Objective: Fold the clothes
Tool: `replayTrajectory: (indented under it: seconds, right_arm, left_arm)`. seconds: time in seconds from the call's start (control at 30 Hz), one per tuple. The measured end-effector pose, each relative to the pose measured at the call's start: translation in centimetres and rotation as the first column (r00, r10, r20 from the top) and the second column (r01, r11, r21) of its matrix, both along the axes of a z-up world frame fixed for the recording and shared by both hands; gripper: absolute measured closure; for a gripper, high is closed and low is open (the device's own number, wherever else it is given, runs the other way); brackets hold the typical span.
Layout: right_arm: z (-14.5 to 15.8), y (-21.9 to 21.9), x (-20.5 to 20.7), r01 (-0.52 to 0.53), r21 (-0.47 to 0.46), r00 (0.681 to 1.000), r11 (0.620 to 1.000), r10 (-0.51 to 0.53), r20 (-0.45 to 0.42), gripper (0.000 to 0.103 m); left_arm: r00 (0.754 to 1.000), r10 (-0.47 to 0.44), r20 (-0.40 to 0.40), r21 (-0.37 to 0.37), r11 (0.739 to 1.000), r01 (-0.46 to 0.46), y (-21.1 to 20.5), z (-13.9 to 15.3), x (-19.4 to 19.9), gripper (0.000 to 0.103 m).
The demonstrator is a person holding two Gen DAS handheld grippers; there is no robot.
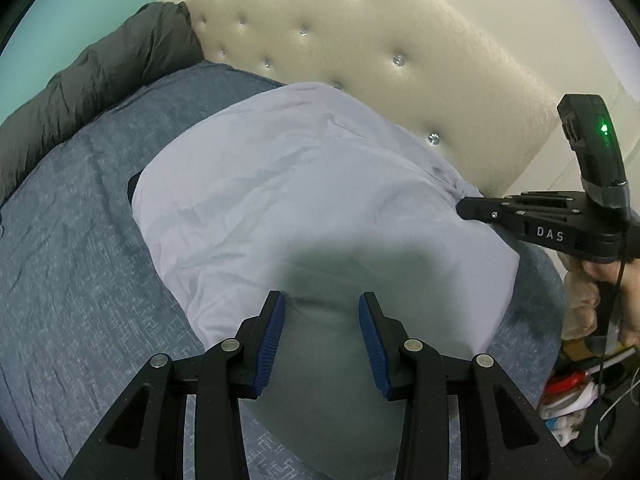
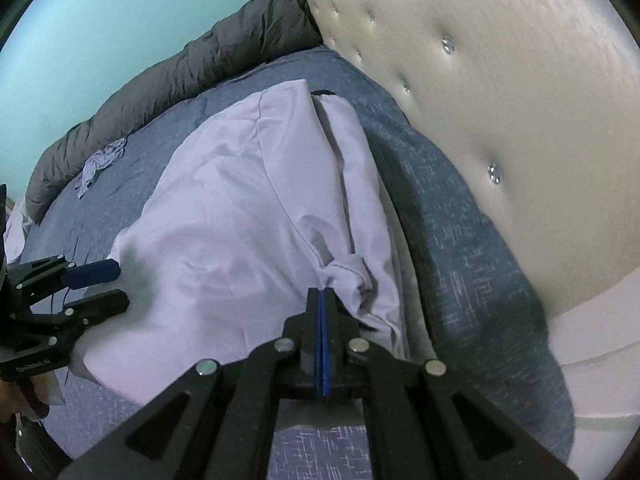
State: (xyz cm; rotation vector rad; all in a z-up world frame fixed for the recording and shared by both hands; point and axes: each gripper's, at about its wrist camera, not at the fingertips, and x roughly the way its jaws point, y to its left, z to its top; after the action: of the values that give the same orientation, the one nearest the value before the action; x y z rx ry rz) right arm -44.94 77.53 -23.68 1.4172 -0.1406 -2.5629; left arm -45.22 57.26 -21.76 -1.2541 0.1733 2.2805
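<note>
Partly hidden beneath the lavender garment (image 1: 304, 184) is a dark item (image 1: 133, 186); only a corner of it shows at the cloth's left edge in the left wrist view, and it cannot be identified. The garment lies spread on the bed (image 1: 72, 248), which carries a blue-grey textured cover, with its far edge close to the cream tufted headboard (image 1: 360, 32). My left gripper (image 1: 322, 300) has its jaws spread, both blue pads bare, hovering over the near part of the cloth; its own shadow darkens the fabric just ahead of the tips. My right gripper (image 2: 322, 294) has its jaws pressed together on a bunched fold at the garment's edge nearest the headboard. In the left wrist view my right gripper enters from the right margin, and the hand (image 1: 616, 292) gripping its handle is cut off by the frame. A dark puffy duvet (image 1: 92, 76) is rolled along the far side of the bed against the teal wall (image 2: 100, 28). A small crumpled pale-blue cloth (image 2: 100, 166) lies on the cover near that duvet, well apart from the garment. Blurred red and white clutter (image 1: 572, 396) sits beyond the bed's right edge; its contents cannot be made out.
</note>
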Motion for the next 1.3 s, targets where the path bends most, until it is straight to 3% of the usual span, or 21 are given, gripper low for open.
replayTrajectory:
  seconds: [0.33, 0.57, 0.93, 1.3]
  right_arm:
    - [-1.5, 1.1, 1.2, 0.047, -0.078, 0.999, 0.996, -0.049, -0.023, 0.103]
    - [1.8, 1.4, 2.4, 0.091, -0.117, 0.991, 0.989, -0.102, -0.09, 0.103]
    - [6.5, 1.2, 5.5, 0.111, -0.116, 0.977, 0.987, -0.13, -0.171, 0.103]
    - [11.4, 0.2, 10.0, 0.135, -0.13, 0.958, 0.982, -0.162, -0.236, 0.103]
  left_arm:
    - [1.0, 0.005, -0.012, -0.017, 1.0, -0.005, 0.6, -1.4, 0.8, 0.061]
    - [0.999, 0.038, -0.033, -0.029, 0.999, -0.039, 0.1, 0.5, 1.1, 0.061]
    - [0.996, 0.068, -0.062, 0.013, 0.998, -0.067, -1.4, 4.9, 2.8, 0.061]
    - [0.991, 0.073, -0.111, 0.058, 0.996, -0.067, -2.1, 10.2, 7.4, 0.06]
